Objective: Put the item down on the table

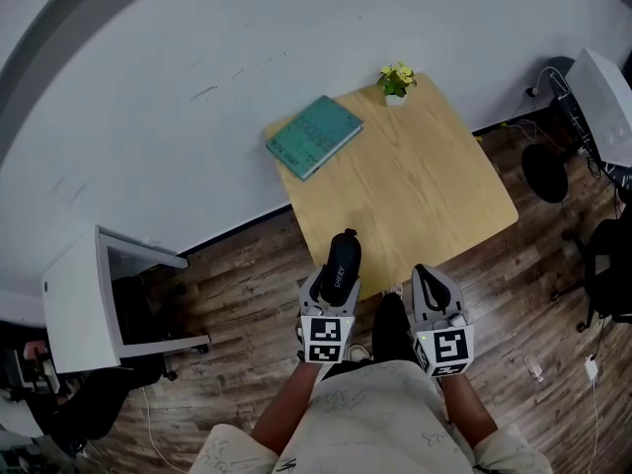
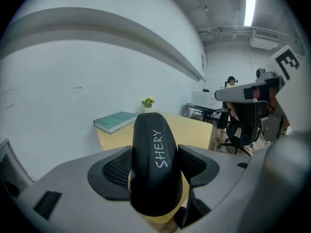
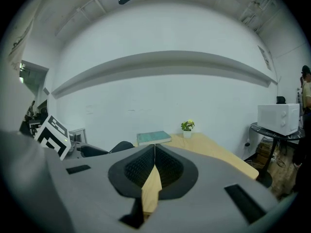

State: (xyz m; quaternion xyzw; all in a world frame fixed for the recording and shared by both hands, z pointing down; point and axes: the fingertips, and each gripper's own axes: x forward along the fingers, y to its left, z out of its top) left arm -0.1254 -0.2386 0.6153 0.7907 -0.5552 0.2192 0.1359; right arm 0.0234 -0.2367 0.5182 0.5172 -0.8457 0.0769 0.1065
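Note:
A black oblong case [image 2: 156, 163] printed SHERY stands between the jaws of my left gripper [image 2: 155, 166], which is shut on it. In the head view the case [image 1: 341, 263] pokes out of the left gripper [image 1: 334, 276] over the near edge of the wooden table [image 1: 415, 181]. My right gripper [image 1: 427, 286] hovers beside it at the table's front edge, shut with nothing between its pads [image 3: 167, 166]. The table [image 3: 214, 149] stretches ahead in the right gripper view.
A teal book [image 1: 314, 135] lies at the table's far left corner, and a small potted plant [image 1: 397, 82] stands at the far edge by the white wall. A white cabinet [image 1: 84, 299] is on the left, and office chairs [image 1: 592, 255] and a white appliance [image 1: 604, 102] on the right.

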